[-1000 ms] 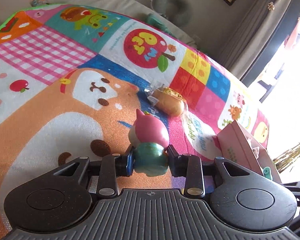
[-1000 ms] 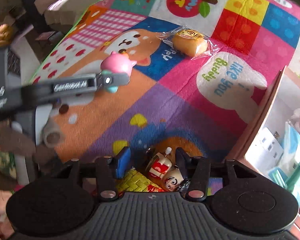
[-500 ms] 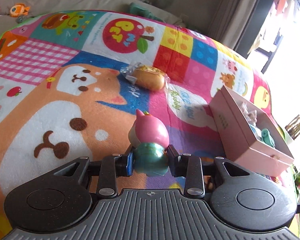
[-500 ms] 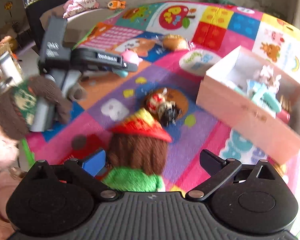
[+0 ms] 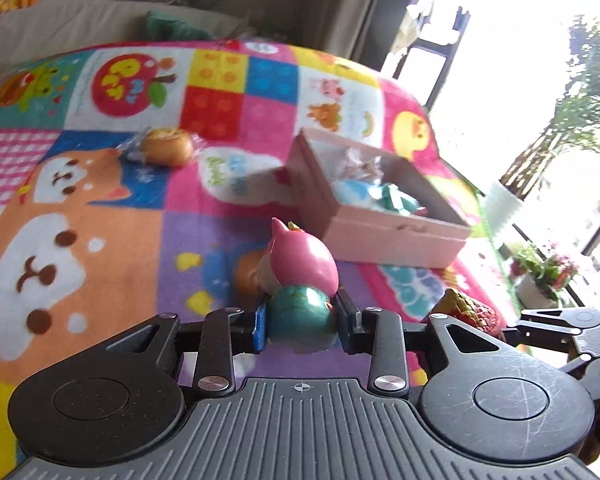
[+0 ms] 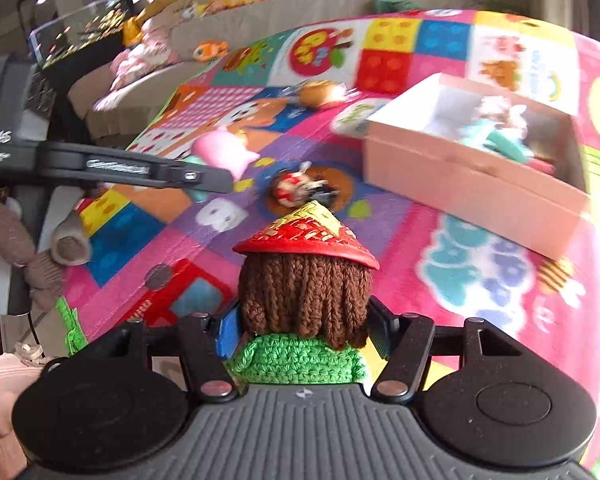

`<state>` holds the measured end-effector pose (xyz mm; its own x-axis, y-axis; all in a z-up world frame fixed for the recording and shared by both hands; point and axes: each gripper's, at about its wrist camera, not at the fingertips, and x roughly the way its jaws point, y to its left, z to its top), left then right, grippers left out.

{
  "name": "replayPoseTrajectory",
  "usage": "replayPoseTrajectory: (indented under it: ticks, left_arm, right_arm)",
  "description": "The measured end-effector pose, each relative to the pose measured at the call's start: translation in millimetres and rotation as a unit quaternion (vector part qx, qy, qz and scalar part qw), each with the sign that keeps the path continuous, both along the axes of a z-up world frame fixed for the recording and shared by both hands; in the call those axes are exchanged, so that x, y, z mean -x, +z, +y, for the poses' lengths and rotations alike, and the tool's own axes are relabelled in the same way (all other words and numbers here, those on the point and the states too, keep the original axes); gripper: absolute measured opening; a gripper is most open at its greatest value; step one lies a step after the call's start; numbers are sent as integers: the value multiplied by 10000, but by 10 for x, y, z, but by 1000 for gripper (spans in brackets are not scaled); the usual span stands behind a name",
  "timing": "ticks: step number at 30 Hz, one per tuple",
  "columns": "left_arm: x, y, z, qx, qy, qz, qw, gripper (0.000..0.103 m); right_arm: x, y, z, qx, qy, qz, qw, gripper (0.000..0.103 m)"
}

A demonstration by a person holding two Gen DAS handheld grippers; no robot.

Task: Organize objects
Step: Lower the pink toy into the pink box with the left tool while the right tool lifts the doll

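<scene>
My left gripper [image 5: 300, 326] is shut on a pink and teal toy figure [image 5: 302, 280], held above the colourful play mat. It also shows in the right wrist view [image 6: 224, 152], carried by the left gripper's arm. My right gripper [image 6: 304, 328] is shut on a crocheted doll [image 6: 304, 292] with brown hair, a red and yellow hat and a green body. An open pink box [image 5: 380, 204] holding several small toys sits on the mat ahead and to the right; in the right wrist view the box [image 6: 472, 168] is at the right.
A wrapped bun [image 5: 166, 146] lies on the mat at the far left. A small figure [image 6: 300, 190] lies on the mat between the grippers and the box. A sofa with soft toys [image 6: 148, 52] borders the mat. A window and plants [image 5: 540, 272] are at the right.
The right gripper has closed on the crocheted doll and lifted it. The left gripper has moved right toward the pink box with the pink and teal toy.
</scene>
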<state>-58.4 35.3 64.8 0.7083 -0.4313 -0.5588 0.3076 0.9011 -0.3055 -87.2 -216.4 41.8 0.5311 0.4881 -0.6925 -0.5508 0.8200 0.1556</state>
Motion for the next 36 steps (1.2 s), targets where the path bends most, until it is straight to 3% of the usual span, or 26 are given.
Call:
replayPoseTrajectory:
  ticks: [3,6,10,12,16,19,24,26,28,31,34,36]
  left_arm:
    - [-129,279,-302,23,-397,-392,9984,37]
    - [-508,447,-620,182,-645,-455,9967,37]
    - [-1189,373,-990,151,-424,-300,9985,38]
    - [-1478,233,-1125,-92,-302,-111,9994,38]
    - [-1725,-127,-1324,-1273,-393,352,9905,39]
    - [-1557,-122,-1307,-1416,-596,93,9881,39]
    - [-1354,-70,-1118,-1240,-655,-68,9901,39]
    - [-1378,-29,-1034,-905,-513,-214,9943,38]
    - [-1466,104,-1025,-496,-431,-550,9963,36]
    - [-1745,331,-1121,-243,-402,-1016,9937,36]
    - [-2197,376,-1124,-96,-45,-709,9974,36]
    - [-2280,376,-1042,3,180,-727,9972,36]
  right_arm:
    - [102,164,-376,-295,-488,-274,9980,63]
    - [173,307,-661,-505,-969,-652,9919,63]
    - [186,361,-872,-759,-1306,-916,9843,63]
    - [164,332,-917,-836,-1386,-897,9827,63]
    - [137,260,-997,-790,-1531,-819,9816,63]
    - [90,242,-1040,-667,-1662,-845,9802,63]
    - [-52,279,-1060,-617,-1815,-879,9775,63]
    - [-87,328,-1043,-622,-1837,-956,9764,63]
    - [-125,391,-1022,-627,-1866,-1024,9751,63]
    - [-170,465,-982,-633,-1915,-1053,9738,63]
    - [-168,493,-942,-597,-1879,-1073,9745,63]
    - [-158,488,-946,-578,-1904,-1043,9744,63]
